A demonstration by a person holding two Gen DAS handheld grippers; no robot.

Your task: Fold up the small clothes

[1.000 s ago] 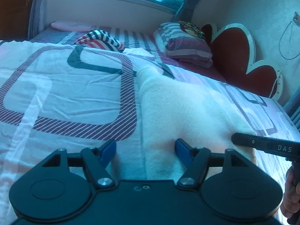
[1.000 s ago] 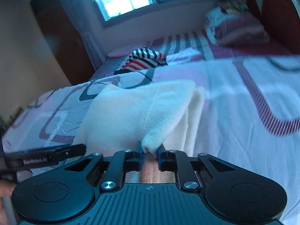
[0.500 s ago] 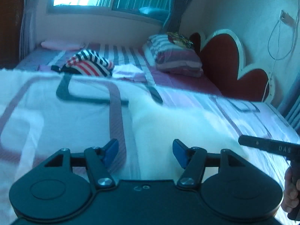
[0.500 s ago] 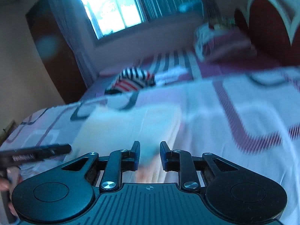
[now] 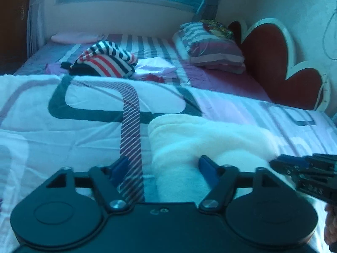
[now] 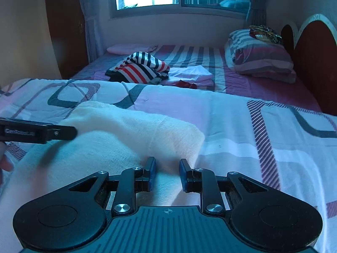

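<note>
A cream towel (image 6: 126, 139) lies folded on the patterned bedspread (image 6: 242, 126) of the bed, close to its near edge, with a rounded fold running along its right side in the right wrist view. Seen from the left wrist, the same towel (image 5: 202, 139) sits right of a striped band printed on the bedspread (image 5: 84, 130).

The left gripper (image 5: 163, 166) is spread wide, its 2 blue-padded fingers (image 5: 207, 167) apart with nothing between them; the right-hand finger hangs over the towel's near end and the other over the bedspread (whether either touches the cloth cannot be told).

The right gripper (image 6: 167, 174) is parted too, by a narrower gap, and holds nothing; its fingers (image 6: 152, 171) sit just above the towel's near right corner. Each gripper shows at the margin of the other's view: the left gripper (image 6: 40, 132) over the towel's left side, the right gripper (image 5: 305, 168) beside the towel's right end.

Toward the far edge of the bed lie a crumpled red, white and navy striped garment (image 6: 141, 68), a folded white garment (image 6: 193, 73) just beside it, and a striped pillow (image 6: 259, 54) against the dark red headboard (image 6: 313, 59).
</note>
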